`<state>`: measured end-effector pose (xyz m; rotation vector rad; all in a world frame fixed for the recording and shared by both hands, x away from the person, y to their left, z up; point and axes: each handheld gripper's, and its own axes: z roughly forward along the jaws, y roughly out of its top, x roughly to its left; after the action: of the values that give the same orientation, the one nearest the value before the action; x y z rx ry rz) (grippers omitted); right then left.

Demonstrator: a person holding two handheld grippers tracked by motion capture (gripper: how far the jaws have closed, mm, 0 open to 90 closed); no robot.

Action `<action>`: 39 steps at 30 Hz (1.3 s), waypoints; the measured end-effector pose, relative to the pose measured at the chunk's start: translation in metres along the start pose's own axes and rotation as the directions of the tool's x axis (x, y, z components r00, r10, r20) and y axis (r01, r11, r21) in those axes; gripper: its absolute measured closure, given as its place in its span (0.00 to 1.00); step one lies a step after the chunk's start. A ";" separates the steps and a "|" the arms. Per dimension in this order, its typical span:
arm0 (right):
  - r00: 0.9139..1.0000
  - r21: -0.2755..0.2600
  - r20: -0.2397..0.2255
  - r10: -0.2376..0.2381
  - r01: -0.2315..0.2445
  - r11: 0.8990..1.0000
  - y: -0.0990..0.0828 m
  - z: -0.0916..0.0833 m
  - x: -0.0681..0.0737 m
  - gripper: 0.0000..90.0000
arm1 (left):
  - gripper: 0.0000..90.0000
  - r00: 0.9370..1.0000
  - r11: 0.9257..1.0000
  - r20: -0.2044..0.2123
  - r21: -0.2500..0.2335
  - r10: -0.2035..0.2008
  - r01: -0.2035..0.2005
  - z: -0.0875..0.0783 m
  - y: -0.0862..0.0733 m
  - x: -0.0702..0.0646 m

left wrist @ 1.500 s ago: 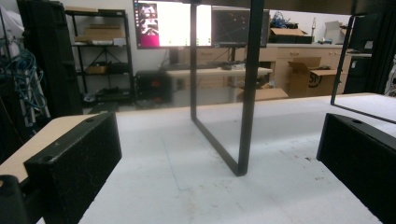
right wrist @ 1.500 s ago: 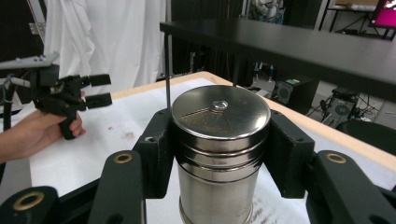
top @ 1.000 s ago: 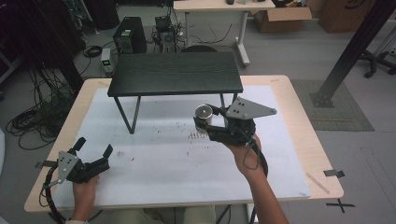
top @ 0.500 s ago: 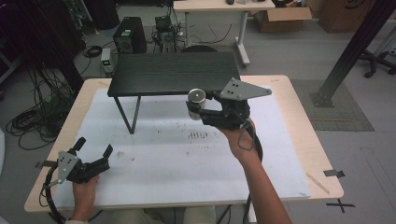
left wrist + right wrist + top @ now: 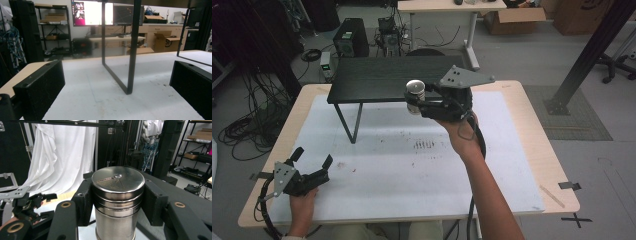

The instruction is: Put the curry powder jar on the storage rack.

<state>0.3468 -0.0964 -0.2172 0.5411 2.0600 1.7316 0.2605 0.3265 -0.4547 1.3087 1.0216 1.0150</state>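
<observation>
The right tool (image 5: 418,102) grips a lidded steel shaker (image 5: 415,91) upright at the black shelf's (image 5: 382,80) front edge, apparently above it; contents hidden. The left tool (image 5: 312,162) rests open on the bare white worktop (image 5: 412,170), near its corner.

Black shelf (image 5: 397,77) stands across far middle of desk (image 5: 532,150), top raised on thin legs (image 5: 354,122); room beneath open between legs. Right gripper (image 5: 414,100) with metal canister (image 5: 415,92) at shelf's near edge, level with top. Near half of desk open; left gripper (image 5: 312,159) at near-left corner.
</observation>
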 end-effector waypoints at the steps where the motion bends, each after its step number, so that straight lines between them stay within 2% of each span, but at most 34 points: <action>1: 1.000 -0.001 0.001 0.002 -0.002 1.000 0.002 0.002 -0.002 0.54 | 0.00 1.000 1.000 0.000 0.000 0.000 0.000 0.000 0.000 0.000; 10: 0.999 -0.010 0.034 0.009 -0.009 1.000 0.014 0.021 -0.017 0.54 | 0.00 1.000 1.000 0.000 -0.005 -0.001 0.001 0.000 0.000 0.000; 19: 0.996 0.016 0.083 0.016 -0.018 1.000 0.022 0.049 -0.036 0.54 | 0.00 1.000 1.000 -0.001 -0.004 0.000 0.000 0.000 0.000 0.000; 22: 0.994 0.014 0.102 0.033 -0.035 0.999 0.023 0.058 -0.043 0.54 | 0.00 1.000 1.000 -0.001 -0.007 -0.003 0.003 -0.001 0.000 0.000; 28: 0.986 0.039 0.157 0.053 -0.060 0.997 0.023 0.074 -0.057 0.54 | 0.00 1.000 1.000 -0.001 -0.012 -0.001 0.001 -0.001 0.000 0.000; 32: 0.978 0.039 0.187 0.088 -0.097 0.995 0.021 0.082 -0.067 0.54 | 0.00 1.000 1.000 0.000 -0.015 -0.001 0.001 -0.002 -0.001 0.000; 39: 0.963 0.105 0.240 0.123 -0.151 0.983 0.011 0.095 -0.079 0.54 | 0.00 1.000 1.000 0.001 -0.018 -0.002 0.002 -0.002 -0.001 0.000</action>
<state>0.4647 -0.0573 -0.2171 0.9006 2.0096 1.5362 0.2589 0.3268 -0.4553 1.2934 1.0112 1.0200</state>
